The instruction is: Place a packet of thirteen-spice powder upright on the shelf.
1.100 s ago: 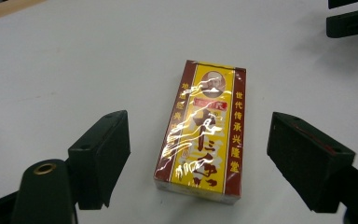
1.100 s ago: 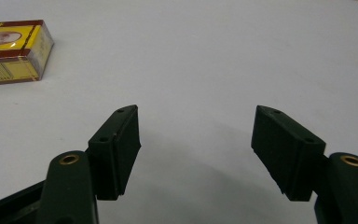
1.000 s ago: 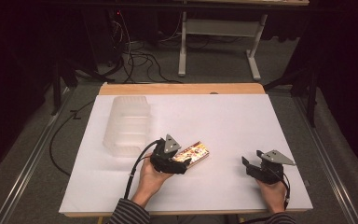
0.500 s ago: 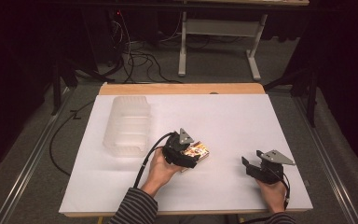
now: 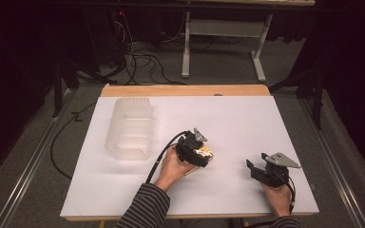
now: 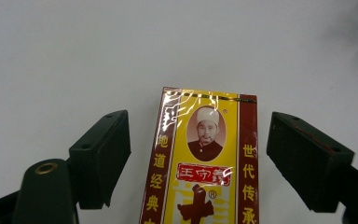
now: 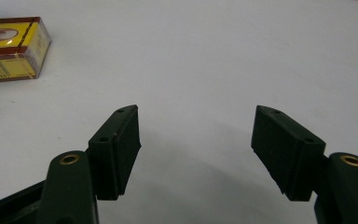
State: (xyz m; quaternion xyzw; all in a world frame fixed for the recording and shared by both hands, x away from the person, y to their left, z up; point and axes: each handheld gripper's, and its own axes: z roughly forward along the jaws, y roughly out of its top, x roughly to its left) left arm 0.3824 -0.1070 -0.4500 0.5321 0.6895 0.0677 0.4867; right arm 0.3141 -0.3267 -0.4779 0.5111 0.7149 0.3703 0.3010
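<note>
High view: the left tool (image 5: 200, 153) sits over a small yellow-and-maroon box (image 5: 206, 152) near the middle of the white desk (image 5: 247, 123), the person's left hand (image 5: 175, 165) behind it. The right tool (image 5: 261, 172) rests well apart, toward the desk's near right corner, with nothing near its jaws. A clear plastic container (image 5: 129, 127) lies to the left, apart from the box.

Left gripper view: the box (image 6: 205, 163) lies flat on the desk between the two black jaws, which stand wide open with a clear gap on each side, so nothing is gripped yet. The box's long axis runs straight along the tool's line of sight, its portrait end pointing away from the camera (the glossy wrap catches the light). The jaws face its long sides.

Right gripper view: the right tool (image 7: 196, 154) has its jaws spread wide and empty over bare desk; the box (image 7: 10, 49) lies at the upper left, far off.

Judged from this, the risk is in the closing: the slick film could let the box slip or twist if the jaws meet it off-centre, and a grip taken too high could skid it forward across the smooth desk instead of pinching it.
</note>
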